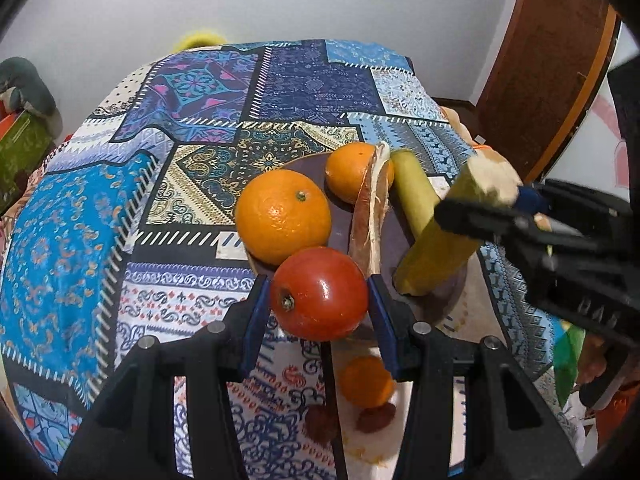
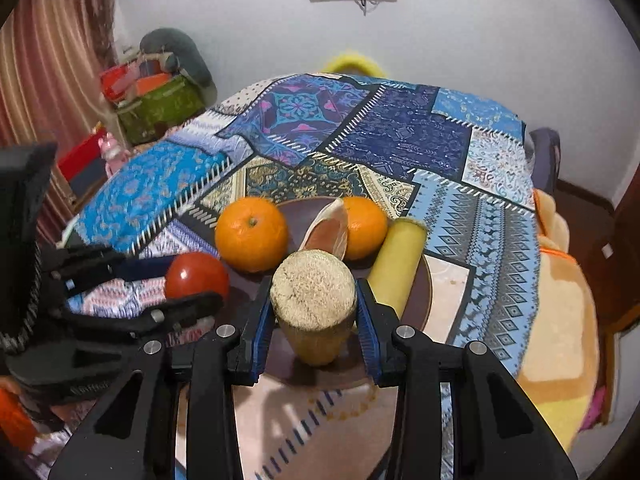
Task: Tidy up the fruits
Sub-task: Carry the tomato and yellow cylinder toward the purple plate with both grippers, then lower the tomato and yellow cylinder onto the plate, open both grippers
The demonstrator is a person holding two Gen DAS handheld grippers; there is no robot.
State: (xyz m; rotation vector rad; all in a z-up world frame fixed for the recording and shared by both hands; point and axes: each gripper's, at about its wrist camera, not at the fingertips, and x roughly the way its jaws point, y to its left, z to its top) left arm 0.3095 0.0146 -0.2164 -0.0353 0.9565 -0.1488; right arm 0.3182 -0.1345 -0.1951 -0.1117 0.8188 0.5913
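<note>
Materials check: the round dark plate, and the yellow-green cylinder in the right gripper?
Round dark brown plate: matte, no glare, probably wood or plastic; unclear. Yellow-green cylinder in the right gripper: dry fibrous, cracked pale cut end with smooth waxy skin, looks like a cut sugarcane section.

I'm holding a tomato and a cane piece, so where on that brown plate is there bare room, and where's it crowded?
The plate is bare at its near rim, under the cane piece in the right gripper, and in a small gap behind the big orange. The middle is crowded: pomelo wedge, small orange, second cane piece. The left gripper holds the tomato at the left rim.
</note>
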